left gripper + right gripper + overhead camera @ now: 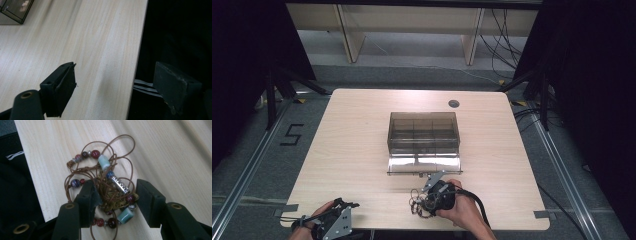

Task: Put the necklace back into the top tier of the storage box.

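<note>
Right gripper (pixel 116 196) jaws straddle the necklace (pixel 110 182) at the table's (pixel 352 150) 6 o'clock edge, not clamped yet, box (pixel 423 132) lid open for it, left gripper (pixel 117 87) idle, jaws wide.

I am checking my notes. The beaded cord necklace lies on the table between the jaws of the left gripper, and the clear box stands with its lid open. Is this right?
Not quite: the necklace lies between the jaws of the right gripper, as the right gripper view shows. The left gripper has nothing between its jaws. The rest stands: the necklace is on the table and the clear box has its lid open.
</note>
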{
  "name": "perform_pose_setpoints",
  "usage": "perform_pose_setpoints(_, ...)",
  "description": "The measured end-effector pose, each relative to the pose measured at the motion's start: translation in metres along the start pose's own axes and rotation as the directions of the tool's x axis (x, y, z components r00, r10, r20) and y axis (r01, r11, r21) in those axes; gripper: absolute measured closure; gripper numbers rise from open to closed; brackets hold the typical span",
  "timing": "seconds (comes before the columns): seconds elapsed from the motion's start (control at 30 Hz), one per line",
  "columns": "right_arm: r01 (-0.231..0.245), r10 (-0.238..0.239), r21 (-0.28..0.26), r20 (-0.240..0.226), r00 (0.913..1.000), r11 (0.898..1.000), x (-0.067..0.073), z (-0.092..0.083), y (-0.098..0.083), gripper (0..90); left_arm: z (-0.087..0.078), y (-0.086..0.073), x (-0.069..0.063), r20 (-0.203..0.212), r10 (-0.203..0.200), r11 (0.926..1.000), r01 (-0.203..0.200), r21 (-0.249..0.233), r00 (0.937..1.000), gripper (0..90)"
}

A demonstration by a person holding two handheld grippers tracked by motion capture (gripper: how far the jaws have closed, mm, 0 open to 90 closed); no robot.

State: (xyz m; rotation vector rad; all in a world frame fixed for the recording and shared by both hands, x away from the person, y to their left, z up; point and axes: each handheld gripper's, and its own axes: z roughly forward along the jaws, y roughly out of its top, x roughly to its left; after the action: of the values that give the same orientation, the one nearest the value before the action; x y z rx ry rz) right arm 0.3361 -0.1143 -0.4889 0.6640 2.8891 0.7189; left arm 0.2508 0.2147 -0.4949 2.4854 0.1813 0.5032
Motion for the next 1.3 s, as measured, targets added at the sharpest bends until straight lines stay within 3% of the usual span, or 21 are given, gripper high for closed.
perform_pose_setpoints(0.07, -0.001, 0.001, -0.007, 0.001, 1.0, 1.0, 0.0, -0.002, 0.0, 53.0, 0.0, 0.0, 0.0, 0.009, -0.005, 0.9998, 0.005, -0.017, 1.0, 17.9)
perform_pose_setpoints(0.17, 0.003, -0.004, -0.011, -0.004, 1.0, 1.0, 0.001, -0.007, 0.001, 53.0, 0.0, 0.0, 0.0, 0.027, -0.005, 1.0, 0.005, -0.005, 0.9996, 17.9)
perform_pose_setpoints(0.33, 0.014, -0.015, -0.021, -0.004, 0.9999, 1.0, 0.005, -0.012, 0.005, 53.1, 0.0, 0.001, 0.0, 0.008, 0.004, 0.9999, -0.004, -0.009, 1.0, 17.9)
perform_pose_setpoints(0.47, 0.029, -0.029, -0.018, 0.02, 0.9994, 0.999, 0.008, -0.015, 0.007, 53.3, 0.0, 0.001, 0.0, 0.028, -0.002, 1.0, 0.003, -0.005, 0.9996, 17.9)
perform_pose_setpoints(0.5, 0.031, -0.031, -0.014, 0.021, 0.9993, 0.999, 0.008, -0.017, 0.008, 59.6, 0.0, 0.001, 0.0, 0.035, -0.007, 1.0, 0.007, -0.001, 0.9993, 17.9)
perform_pose_setpoints(0.53, 0.037, -0.037, -0.025, 0.018, 0.9992, 0.999, 0.008, -0.02, 0.008, 78.4, -0.001, 0.001, 0.002, 0.037, 0.009, 1.0, -0.009, 0.003, 0.9993, 17.9)
perform_pose_setpoints(0.57, 0.016, -0.016, -0.059, 0.002, 0.9999, 0.998, 0.007, -0.026, 0.009, 78.5, 0.0, 0.001, 0.0, 0.001, 0.008, 1.0, -0.008, 0.0, 1.0, 17.9)
perform_pose_setpoints(0.6, 0.04, -0.04, -0.053, -0.004, 0.9992, 0.998, 0.006, -0.029, 0.01, 79.2, 0.0, 0.001, -0.001, -0.012, 0.008, 1.0, -0.008, 0.003, 0.9999, 17.9)
perform_pose_setpoints(0.7, 0.054, -0.053, -0.054, 0.006, 0.9986, 0.997, 0.005, -0.032, 0.01, 81.6, 0.001, 0.0, -0.001, 0.006, -0.004, 1.0, 0.004, 0.003, 1.0, 17.9)
perform_pose_setpoints(0.73, 0.062, -0.062, -0.045, 0.004, 0.9981, 0.997, 0.005, -0.035, 0.011, 87.2, 0.001, 0.0, -0.001, -0.003, -0.002, 1.0, 0.002, 0.005, 1.0, 17.9)
perform_pose_setpoints(0.77, 0.078, -0.077, -0.056, 0.014, 0.9969, 0.995, 0.005, -0.035, 0.011, 89.3, 0.003, 0.0, -0.001, 0.017, -0.004, 1.0, 0.004, 0.002, 0.9999, 17.9)
perform_pose_setpoints(0.87, 0.086, -0.086, -0.051, 0.005, 0.9963, 0.995, 0.005, -0.038, 0.013, 90.0, 0.003, 0.0, 0.0, 0.029, -0.004, 1.0, 0.004, -0.004, 0.9996, 17.9)
perform_pose_setpoints(0.97, 0.085, -0.085, -0.036, 0.006, 0.9964, 0.996, 0.006, -0.039, 0.013, 90.0, 0.002, 0.0, -0.001, 0.005, -0.004, 1.0, 0.004, 0.003, 1.0, 17.9)
perform_pose_setpoints(1.13, 0.117, -0.115, -0.072, 0.024, 0.9931, 0.991, 0.005, -0.046, 0.018, 90.0, 0.001, 0.0, -0.001, 0.009, -0.004, 1.0, 0.004, 0.004, 1.0, 17.9)
perform_pose_setpoints(1.3, 0.118, -0.114, -0.099, 0.038, 0.9927, 0.988, 0.007, -0.063, 0.024, 90.0, 0.001, 0.0, 0.0, 0.005, 0.002, 1.0, -0.002, 0.004, 1.0, 17.9)
